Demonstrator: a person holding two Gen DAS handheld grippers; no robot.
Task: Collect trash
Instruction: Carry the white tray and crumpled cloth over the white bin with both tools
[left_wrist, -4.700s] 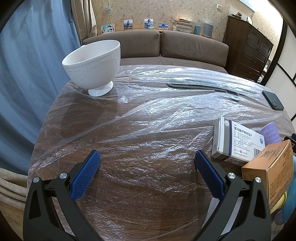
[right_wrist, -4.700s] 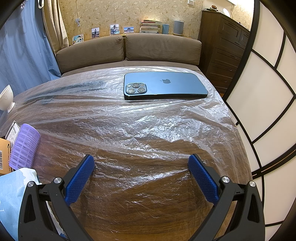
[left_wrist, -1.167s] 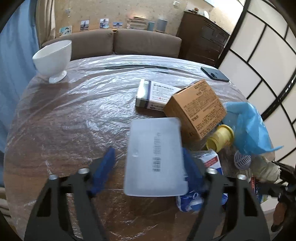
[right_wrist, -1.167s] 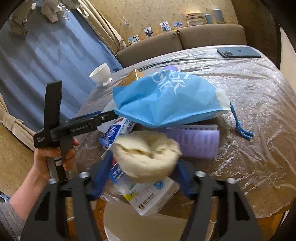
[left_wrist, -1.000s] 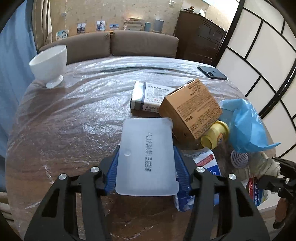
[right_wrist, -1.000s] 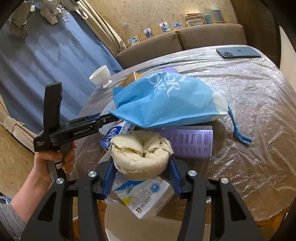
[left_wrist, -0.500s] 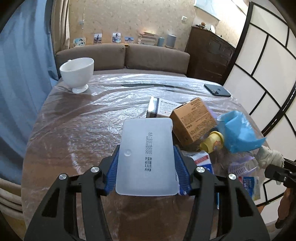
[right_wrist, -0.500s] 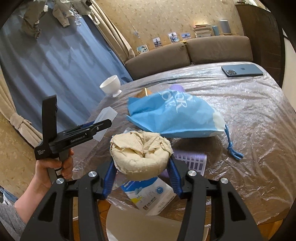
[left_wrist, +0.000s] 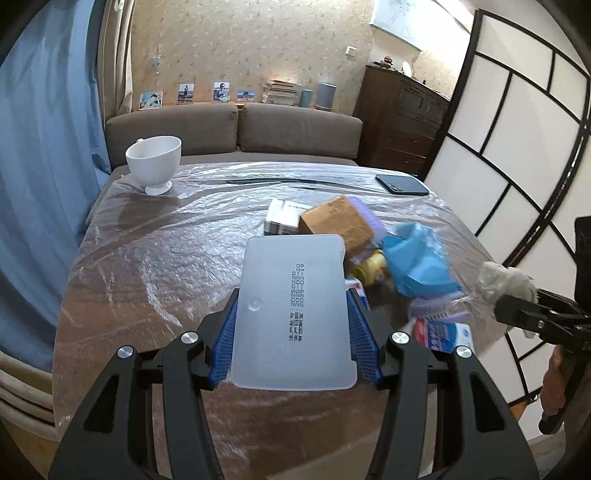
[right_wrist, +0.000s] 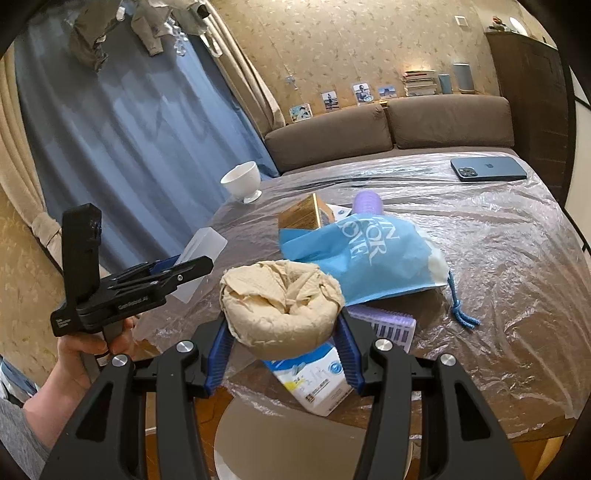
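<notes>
Presently, two pieces of trash are lifted off the table together.
Lid (left_wrist: 293, 314): frosted plastic, printed date on top; clamped flat between the blue pads of the left gripper (left_wrist: 291, 334), held above the table's near edge.
Wad (right_wrist: 280, 302): crumpled beige paper; pinched between the pads of the right gripper (right_wrist: 282, 350), held above the table's near right corner.
Jaws: both clenched on their loads, pads pressing on either side.
Table (left_wrist: 155, 258): round, wooden, under clear plastic film.
Remaining pile: brown box (left_wrist: 336, 221), blue bag (right_wrist: 364, 254), yellow cap (left_wrist: 371, 267), purple roller (right_wrist: 365, 203) and carton (right_wrist: 314, 380), clustered along the table's right side and near edge.
Not trash, by judgement: bowl (left_wrist: 155, 164) at the far left edge; phone (right_wrist: 487, 168) at the far right edge.
Bin (right_wrist: 295, 439): pale round shape below the table's near edge, under the right gripper; taken to be the bin.
Step in hand: carrying both items clear of the table.
Next move: bring each gripper over the bin and part the jaws; the lid is wide, so it may need tilting to drop in cleanly.
</notes>
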